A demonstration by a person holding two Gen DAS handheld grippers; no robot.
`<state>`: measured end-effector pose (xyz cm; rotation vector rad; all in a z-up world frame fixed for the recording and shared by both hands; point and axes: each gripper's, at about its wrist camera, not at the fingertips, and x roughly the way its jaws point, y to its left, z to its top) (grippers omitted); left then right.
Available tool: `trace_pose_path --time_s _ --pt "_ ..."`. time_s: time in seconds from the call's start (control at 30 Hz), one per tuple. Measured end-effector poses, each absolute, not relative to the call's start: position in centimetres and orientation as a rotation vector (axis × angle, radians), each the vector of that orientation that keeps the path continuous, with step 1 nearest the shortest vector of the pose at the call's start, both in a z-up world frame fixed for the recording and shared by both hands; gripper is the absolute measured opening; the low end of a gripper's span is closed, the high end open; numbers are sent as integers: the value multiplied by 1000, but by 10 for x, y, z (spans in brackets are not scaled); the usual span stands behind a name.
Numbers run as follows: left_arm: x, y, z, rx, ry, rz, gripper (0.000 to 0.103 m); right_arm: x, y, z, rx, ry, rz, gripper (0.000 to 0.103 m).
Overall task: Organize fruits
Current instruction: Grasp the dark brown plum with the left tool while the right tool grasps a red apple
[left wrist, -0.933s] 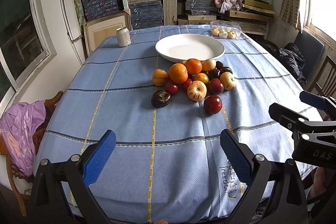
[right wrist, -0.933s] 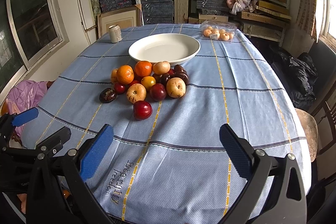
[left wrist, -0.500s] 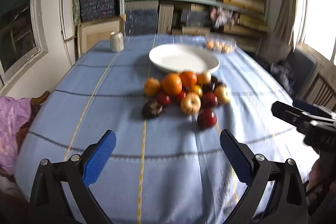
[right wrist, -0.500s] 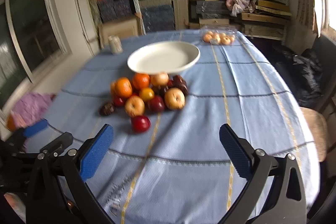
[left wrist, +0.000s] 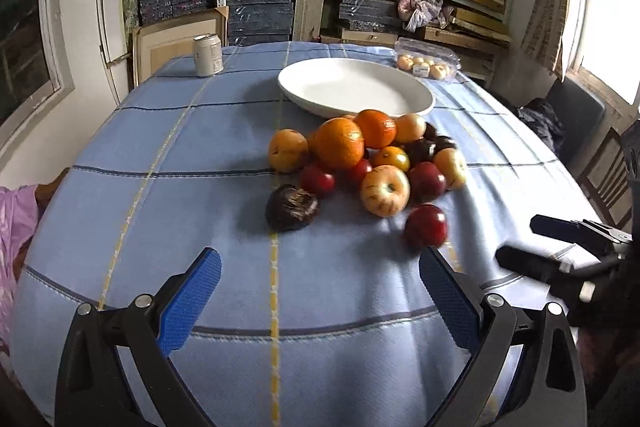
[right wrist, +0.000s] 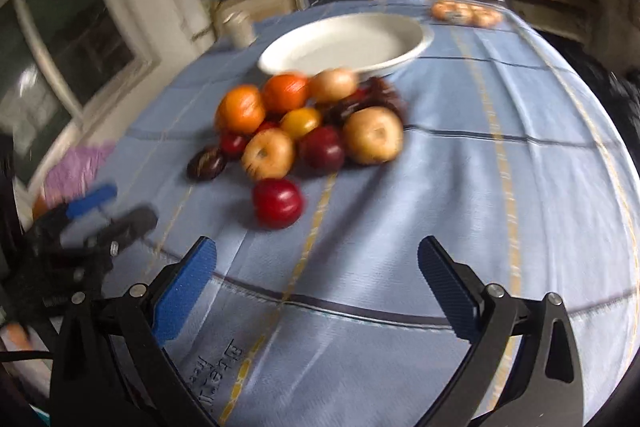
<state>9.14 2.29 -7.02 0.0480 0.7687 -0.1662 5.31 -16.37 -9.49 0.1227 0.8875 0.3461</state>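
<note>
Both grippers moved closer to the fruit (left wrist: 360,163) piled just before the plate (left wrist: 356,93) on the surface (left wrist: 160,155). Left gripper (left wrist: 318,291) and right gripper (right wrist: 314,281) hover low, jaws wide, empty. Left view alone shows the can (left wrist: 207,55) sharply; right's blurry.

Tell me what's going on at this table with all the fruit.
A person holds a gripper in each hand over a table with a blue tablecloth. Both the left gripper and the right gripper are open and empty, pointed at a pile of fruit. A red apple lies nearest, slightly apart from the pile. The white bowl behind the pile has no fruit in it, so sorting hasn't started.
</note>
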Motion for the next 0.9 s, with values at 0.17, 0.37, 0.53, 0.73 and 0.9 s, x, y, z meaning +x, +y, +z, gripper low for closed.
trace_pose_path --time_s 0.17,0.37,0.53,0.73,0.9 --pt "101 33 -78 83 777 -144 100 64 -131 -95 14 864 345 99" --pt "119 62 -86 29 827 -164 100 92 -126 -106 47 932 324 55" --pt "133 64 -88 26 862 -212 100 104 -118 -114 40 962 313 55" --pt "158 58 -88 -10 879 -280 100 112 -111 -112 30 956 319 55" --pt "179 56 -93 -50 915 -330 82 117 -112 -116 34 958 328 55"
